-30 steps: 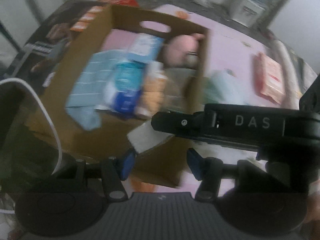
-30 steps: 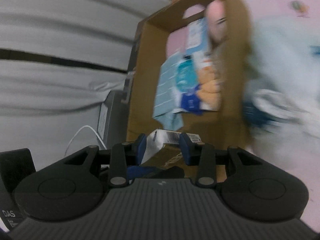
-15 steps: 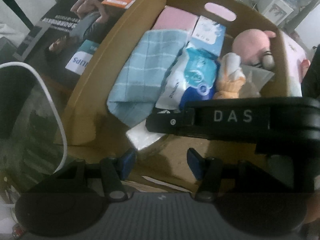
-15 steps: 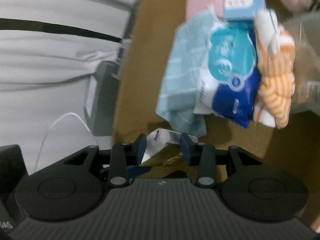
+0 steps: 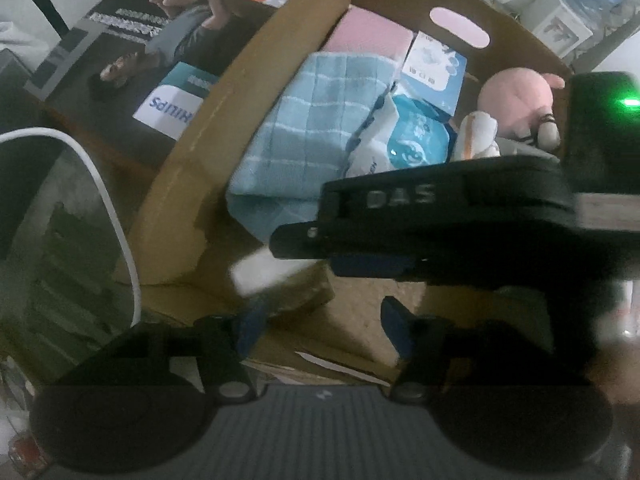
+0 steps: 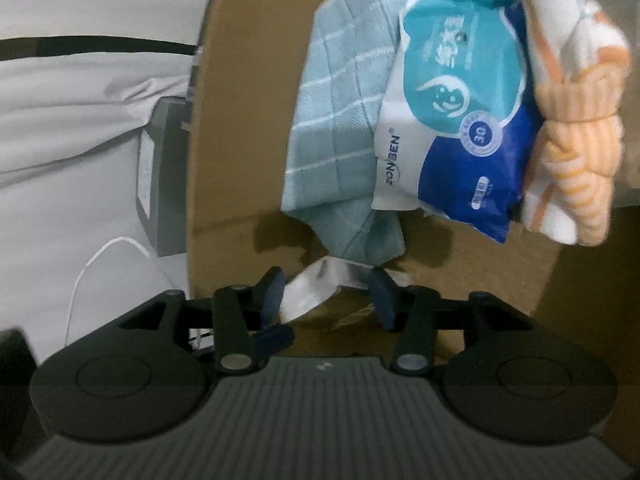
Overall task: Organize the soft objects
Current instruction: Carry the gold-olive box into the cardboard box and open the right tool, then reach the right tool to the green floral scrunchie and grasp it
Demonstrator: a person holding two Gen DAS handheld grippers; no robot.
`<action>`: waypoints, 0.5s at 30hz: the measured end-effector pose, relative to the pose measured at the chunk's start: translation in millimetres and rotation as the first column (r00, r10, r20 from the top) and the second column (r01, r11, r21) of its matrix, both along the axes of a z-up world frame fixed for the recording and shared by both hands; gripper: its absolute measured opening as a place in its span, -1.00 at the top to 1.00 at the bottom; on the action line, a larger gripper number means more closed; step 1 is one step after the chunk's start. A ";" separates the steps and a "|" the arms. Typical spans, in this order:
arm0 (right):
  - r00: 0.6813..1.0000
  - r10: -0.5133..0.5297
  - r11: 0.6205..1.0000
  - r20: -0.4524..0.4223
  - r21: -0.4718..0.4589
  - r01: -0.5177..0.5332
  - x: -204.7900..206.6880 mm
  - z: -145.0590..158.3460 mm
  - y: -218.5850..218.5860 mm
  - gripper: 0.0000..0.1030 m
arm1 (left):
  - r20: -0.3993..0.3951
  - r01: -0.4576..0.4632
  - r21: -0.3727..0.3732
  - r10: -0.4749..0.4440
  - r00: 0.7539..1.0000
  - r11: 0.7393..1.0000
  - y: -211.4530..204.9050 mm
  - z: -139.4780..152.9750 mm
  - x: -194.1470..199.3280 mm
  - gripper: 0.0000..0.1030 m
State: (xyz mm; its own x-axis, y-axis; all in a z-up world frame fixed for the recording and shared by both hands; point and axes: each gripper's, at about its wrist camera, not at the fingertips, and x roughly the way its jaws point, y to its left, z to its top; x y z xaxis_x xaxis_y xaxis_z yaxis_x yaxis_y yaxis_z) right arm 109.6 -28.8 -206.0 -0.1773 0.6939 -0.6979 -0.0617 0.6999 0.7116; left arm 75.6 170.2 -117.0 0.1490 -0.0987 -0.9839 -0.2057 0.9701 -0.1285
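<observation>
The right gripper [image 6: 326, 294] hung low inside the cardboard box [image 5: 188, 184], its blue pads spread a little wider than the white packet [image 6: 316, 290] that sat between them; whether they touched it could not be told. The left gripper [image 5: 320, 328] hovered over the box's near wall with its jaws wide apart and nothing between them, the right tool crossing in front of it. Packed in the box lay a blue checked towel [image 5: 316, 128], a wipes pack [image 6: 452, 120] resting partly on it, a rolled orange-striped cloth [image 6: 576, 136] just beside the pack, a pink pad [image 5: 370, 36], a pale blue tissue pack [image 5: 434, 68] and a pink plush toy [image 5: 516, 100] at the far corner. A white cable [image 5: 108, 208] curved outside the box.
</observation>
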 end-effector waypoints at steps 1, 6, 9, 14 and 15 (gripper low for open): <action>1.000 -0.001 1.000 -0.008 0.003 0.001 -0.1 -7.1 1.9 0.04 | 0.006 0.004 0.010 -0.004 1.000 1.000 0.9 2.7 -0.9 -0.31; 1.000 -0.020 1.000 -0.013 0.015 0.020 0.9 -8.5 3.1 0.02 | 0.027 0.009 0.024 -0.010 1.000 1.000 5.1 13.7 -6.5 -0.32; 0.999 -0.038 0.999 -0.012 0.026 0.039 3.1 -5.5 -3.8 0.03 | 0.043 0.015 0.035 -0.017 0.999 0.999 4.8 18.9 -8.8 -0.32; 0.996 -0.080 0.995 0.029 0.060 0.078 3.4 12.7 -34.3 0.03 | 0.050 0.028 0.057 -0.031 0.998 0.998 -2.0 24.9 -5.3 -0.32; 0.995 -0.092 0.993 0.038 0.076 0.089 2.4 17.3 -43.1 0.03 | 0.053 0.032 0.060 -0.035 0.998 0.998 -5.1 27.3 -4.3 -0.32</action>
State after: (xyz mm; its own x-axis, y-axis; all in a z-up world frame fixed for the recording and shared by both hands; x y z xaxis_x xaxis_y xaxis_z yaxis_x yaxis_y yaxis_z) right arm 112.0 -71.8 -188.7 -0.0829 0.7562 -0.6491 -0.0309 0.6491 0.7601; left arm 71.3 165.0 -89.7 0.2001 -0.0464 -0.9787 -0.1673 0.9826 -0.0808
